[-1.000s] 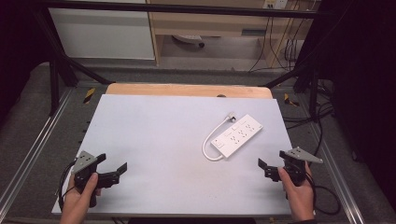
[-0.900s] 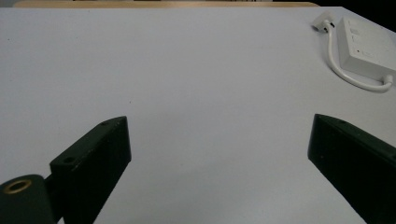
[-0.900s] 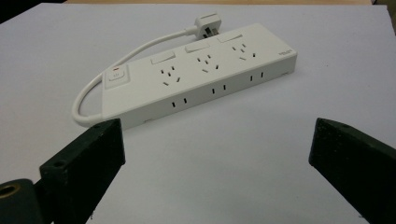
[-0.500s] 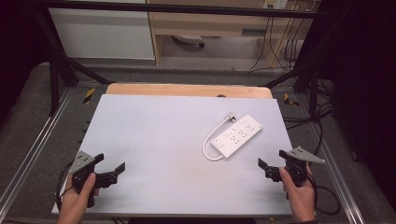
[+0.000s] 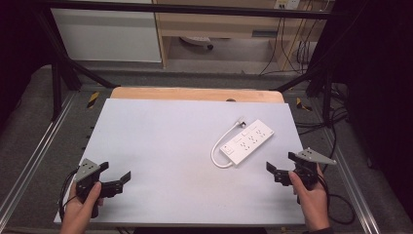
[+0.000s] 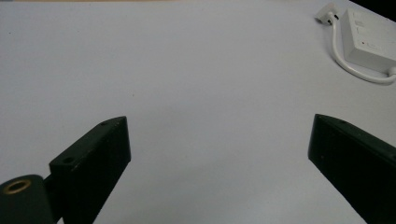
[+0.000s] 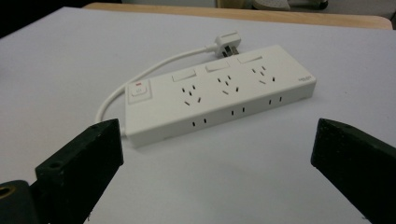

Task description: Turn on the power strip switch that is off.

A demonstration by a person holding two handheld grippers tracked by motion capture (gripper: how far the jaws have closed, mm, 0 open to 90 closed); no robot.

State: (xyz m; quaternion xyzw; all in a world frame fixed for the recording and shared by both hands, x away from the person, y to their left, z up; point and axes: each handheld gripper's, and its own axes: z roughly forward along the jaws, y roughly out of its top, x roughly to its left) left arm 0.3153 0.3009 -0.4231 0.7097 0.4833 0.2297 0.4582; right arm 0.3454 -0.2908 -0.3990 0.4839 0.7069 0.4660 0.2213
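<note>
A white power strip (image 5: 247, 141) lies flat on the white table top (image 5: 170, 131), right of the middle. Its short cord loops round to a plug (image 5: 240, 121) at the far end. In the right gripper view the strip (image 7: 219, 95) lies just ahead of my right gripper (image 7: 217, 144), whose jaws stand wide apart with nothing between them. A hand holds that right gripper (image 5: 281, 163) near the front right edge. My left gripper (image 5: 117, 173) is at the front left, open and holding nothing. Far off at the upper right of its view lies the strip (image 6: 369, 39).
A wooden table edge (image 5: 195, 93) shows behind the white top. Metal rails (image 5: 41, 146) run along both sides. Dark cables (image 5: 336, 204) trail on the floor at the right, and shelving stands beyond the table.
The left gripper has drifted slightly toward the near left corner. The right gripper and the power strip have hardly moved.
</note>
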